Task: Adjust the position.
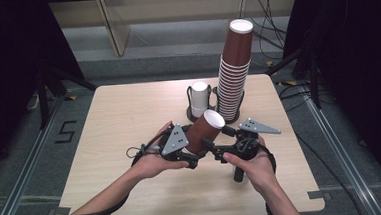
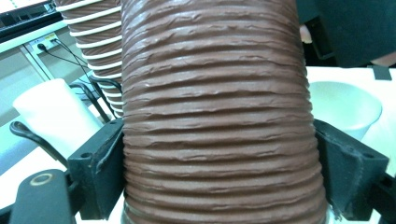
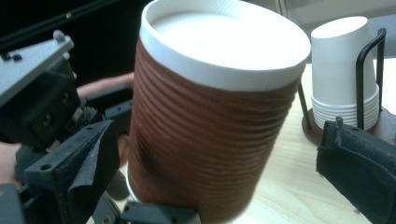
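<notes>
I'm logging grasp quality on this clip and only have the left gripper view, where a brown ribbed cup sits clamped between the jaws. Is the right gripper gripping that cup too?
Observer: No. The right gripper is open. Its jaws stand on either side of the brown cup, and one is clearly apart from it.
Operator: How is the cup sitting, upright on the table?
Observer: No. In the high view the left gripper holds it tilted, white end up and leaning away from the person. It appears to be lifted off the table.
</notes>
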Tool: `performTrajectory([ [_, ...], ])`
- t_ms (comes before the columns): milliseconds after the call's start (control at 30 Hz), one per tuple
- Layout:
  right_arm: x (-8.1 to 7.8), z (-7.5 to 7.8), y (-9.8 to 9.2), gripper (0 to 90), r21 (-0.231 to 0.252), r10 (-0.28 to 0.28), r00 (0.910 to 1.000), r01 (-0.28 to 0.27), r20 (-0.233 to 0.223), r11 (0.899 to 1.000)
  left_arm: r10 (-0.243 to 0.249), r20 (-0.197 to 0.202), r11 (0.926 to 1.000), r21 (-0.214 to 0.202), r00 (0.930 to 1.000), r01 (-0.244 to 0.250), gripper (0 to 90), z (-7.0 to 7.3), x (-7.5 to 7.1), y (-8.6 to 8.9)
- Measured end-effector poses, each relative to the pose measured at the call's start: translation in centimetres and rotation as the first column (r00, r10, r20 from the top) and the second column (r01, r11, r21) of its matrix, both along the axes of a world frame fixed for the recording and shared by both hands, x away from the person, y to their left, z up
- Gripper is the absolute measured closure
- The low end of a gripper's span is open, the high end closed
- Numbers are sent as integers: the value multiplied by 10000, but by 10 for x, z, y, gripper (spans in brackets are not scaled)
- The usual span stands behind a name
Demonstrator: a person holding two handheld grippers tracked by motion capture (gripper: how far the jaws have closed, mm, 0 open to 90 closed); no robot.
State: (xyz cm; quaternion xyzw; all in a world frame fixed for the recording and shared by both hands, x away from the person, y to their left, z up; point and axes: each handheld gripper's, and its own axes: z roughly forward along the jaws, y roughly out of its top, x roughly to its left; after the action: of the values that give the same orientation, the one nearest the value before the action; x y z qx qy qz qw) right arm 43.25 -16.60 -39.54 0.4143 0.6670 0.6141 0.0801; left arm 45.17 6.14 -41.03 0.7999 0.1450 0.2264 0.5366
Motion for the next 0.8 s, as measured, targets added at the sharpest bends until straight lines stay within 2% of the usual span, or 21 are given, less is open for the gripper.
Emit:
performTrajectory([
  [167,-2,-2,1,4,-678,427,9988,-409,250,9969,5,-4,9991,434,10000,-5,143,-2,0,9],
  [200,-2,-2,1,4,-937,449,9986,-420,292,9947,16,-4,9988,490,10000,-15,143,-2,0,10],
  [267,-3,-2,2,4,-1160,590,9980,-560,229,9917,1,-4,9983,587,10000,-1,143,-2,0,13],
  [333,-2,-3,3,4,-1617,859,9943,-748,629,9840,-38,31,9970,773,10000,36,143,-3,0,16],
  [367,-4,-3,4,4,-1584,935,9945,-850,471,9837,-86,67,9958,915,9999,79,143,-3,-1,18],
  [467,-4,-3,5,5,-2363,1397,9882,-1212,631,9641,-168,105,9929,1182,9998,154,143,-3,-2,24],
  [500,-5,-3,6,5,-2504,1443,9882,-1270,520,9598,-168,101,9917,1276,9998,154,143,-3,-2,27],
  [533,-5,-3,6,5,-2786,1552,9864,-1343,544,9510,-179,93,9908,1343,9998,165,142,-3,-3,28],
  [567,-6,-3,7,6,-2844,1656,9847,-1439,535,9479,-195,91,9892,1452,9998,180,142,-4,-3,31],
  [600,-6,-3,7,7,-3154,1690,9838,-1421,594,9383,-216,93,9875,1564,9997,198,142,-4,-4,32],
  [667,-7,-4,9,9,-3321,1874,9806,-1584,570,9299,-302,90,9825,1842,9995,280,142,-5,-5,37],
  [700,-6,-4,9,12,-3527,2081,9761,-1733,629,9196,-377,25,9788,2013,9993,365,142,-5,-6,39],
  [733,-8,-5,11,15,-3593,2026,9777,-1702,543,9176,-371,105,9785,2033,9993,341,142,-6,-6,40],
  [767,-8,-6,11,17,-3727,2213,9731,-1827,633,9098,-477,102,9721,2303,9988,440,142,-5,-7,43],
  [800,-9,-7,12,20,-3818,2320,9712,-1949,533,9035,-499,60,9725,2280,9987,472,142,-6,-8,44],
])
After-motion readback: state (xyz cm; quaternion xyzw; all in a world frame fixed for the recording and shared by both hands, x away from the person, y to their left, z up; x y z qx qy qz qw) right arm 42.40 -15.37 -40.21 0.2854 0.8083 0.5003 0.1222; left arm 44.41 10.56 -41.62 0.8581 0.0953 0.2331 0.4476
